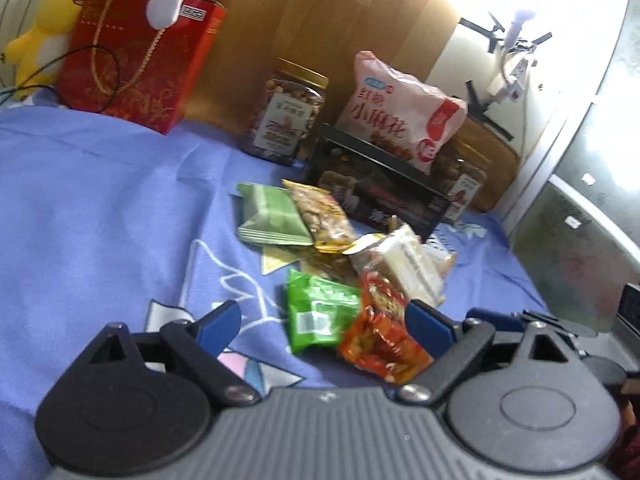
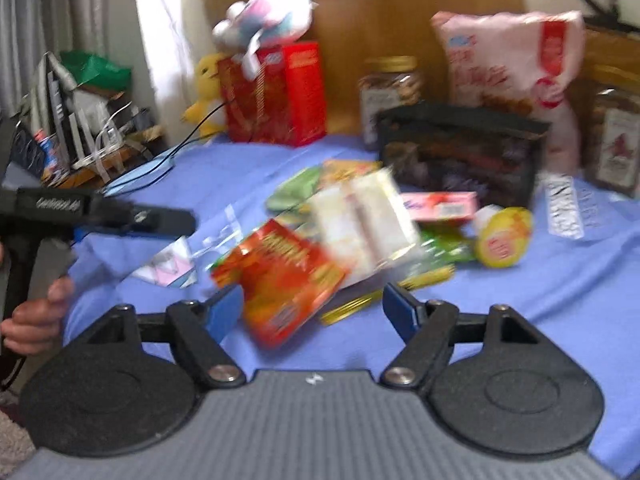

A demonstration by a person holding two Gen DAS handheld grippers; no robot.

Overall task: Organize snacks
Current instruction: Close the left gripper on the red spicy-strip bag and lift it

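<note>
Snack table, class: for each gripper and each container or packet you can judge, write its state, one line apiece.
left gripper: open, empty.
right gripper: open, empty.
nut jar: upright, lid on.
pink bag: standing, sealed.
black box: lying flat.
red packet: lying flat, unopened.
yellow cup: tipped on its side.

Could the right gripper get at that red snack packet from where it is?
Probably yes. The right gripper is open, and the red snack packet lies on top of the pile on the blue cloth just ahead of its fingers, with nothing over it.
</note>
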